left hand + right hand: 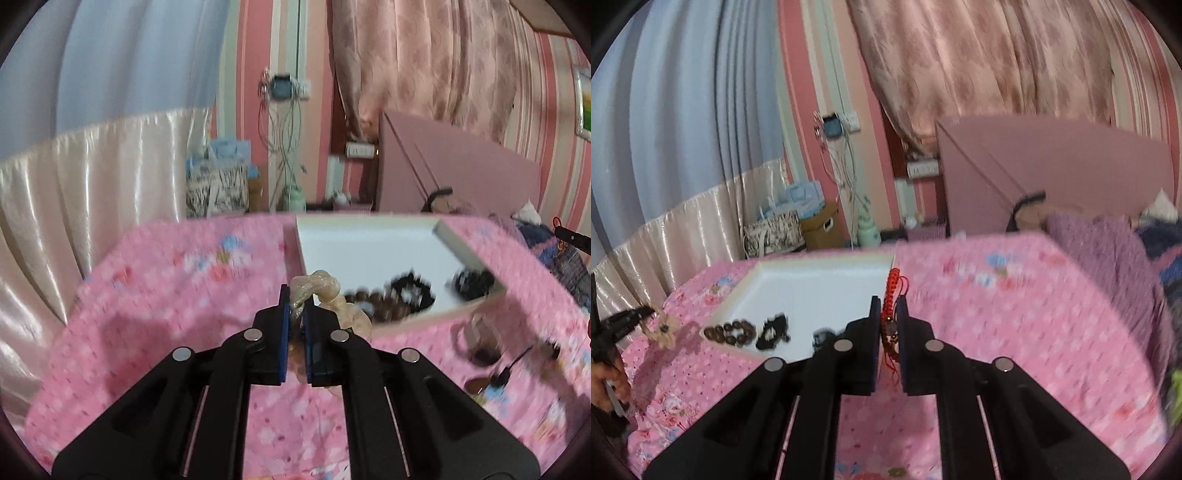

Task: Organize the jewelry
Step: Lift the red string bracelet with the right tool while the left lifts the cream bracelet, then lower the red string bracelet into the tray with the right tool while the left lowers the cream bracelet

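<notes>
Two pieces are aloft at once, both light and limp by the look of them; the left gripper (297, 314) has its fingers pinched on a beige knotted bracelet (325, 291), the right gripper (889, 314) on a red cord bracelet (892, 295); both tilt downward above the pink bedspread (166, 295), beside the white tray (369, 247); grip the cord itself, since beads slip.

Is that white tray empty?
No. The white tray holds a brown bead bracelet and dark, blurred pieces near its front edge.
</notes>
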Demonstrator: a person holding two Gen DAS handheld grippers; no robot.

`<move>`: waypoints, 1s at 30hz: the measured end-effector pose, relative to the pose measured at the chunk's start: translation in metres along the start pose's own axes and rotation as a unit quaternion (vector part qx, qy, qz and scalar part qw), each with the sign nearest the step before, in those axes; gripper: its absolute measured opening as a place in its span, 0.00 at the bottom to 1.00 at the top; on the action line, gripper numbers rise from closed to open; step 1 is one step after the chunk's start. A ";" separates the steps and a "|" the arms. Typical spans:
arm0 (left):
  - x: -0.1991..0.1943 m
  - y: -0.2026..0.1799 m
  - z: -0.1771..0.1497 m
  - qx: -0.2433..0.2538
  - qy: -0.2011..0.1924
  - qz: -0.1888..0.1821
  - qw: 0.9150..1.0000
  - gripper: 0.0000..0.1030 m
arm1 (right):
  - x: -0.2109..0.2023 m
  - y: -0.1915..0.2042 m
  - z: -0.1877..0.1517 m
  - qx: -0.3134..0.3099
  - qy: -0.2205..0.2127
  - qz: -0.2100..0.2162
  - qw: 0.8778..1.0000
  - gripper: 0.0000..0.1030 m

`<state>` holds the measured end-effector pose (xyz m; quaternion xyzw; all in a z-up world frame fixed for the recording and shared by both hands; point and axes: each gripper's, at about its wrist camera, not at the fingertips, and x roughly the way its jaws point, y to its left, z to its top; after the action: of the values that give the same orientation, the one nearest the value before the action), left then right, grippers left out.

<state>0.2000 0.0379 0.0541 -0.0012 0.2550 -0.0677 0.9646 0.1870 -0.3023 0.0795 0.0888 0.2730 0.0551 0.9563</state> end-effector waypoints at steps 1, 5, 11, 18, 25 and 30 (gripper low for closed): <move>-0.005 -0.001 0.011 0.000 -0.010 0.002 1.000 0.04 | -0.004 0.001 0.008 -0.003 -0.007 0.002 1.000 0.08; -0.014 -0.009 0.045 -0.006 -0.043 -0.008 0.999 0.04 | -0.011 0.012 0.039 -0.006 -0.036 0.015 0.999 0.08; -0.006 -0.039 0.063 -0.013 -0.054 -0.031 0.998 0.04 | -0.009 0.035 0.051 -0.012 -0.053 0.046 0.997 0.08; 0.011 -0.056 0.031 0.015 -0.027 -0.031 0.999 0.04 | -0.003 0.036 0.023 -0.043 -0.028 0.051 0.997 0.08; 0.014 -0.049 0.011 0.047 0.002 -0.007 0.999 0.04 | 0.011 0.016 -0.010 -0.042 0.020 0.062 0.997 0.08; 0.017 -0.036 0.002 0.034 0.007 -0.010 0.999 0.04 | 0.022 0.014 -0.020 -0.033 0.035 0.069 0.996 0.08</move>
<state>0.2112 0.0000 0.0491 0.0291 0.2590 -0.0861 0.9616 0.1946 -0.2823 0.0543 0.0742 0.2979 0.1332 0.9424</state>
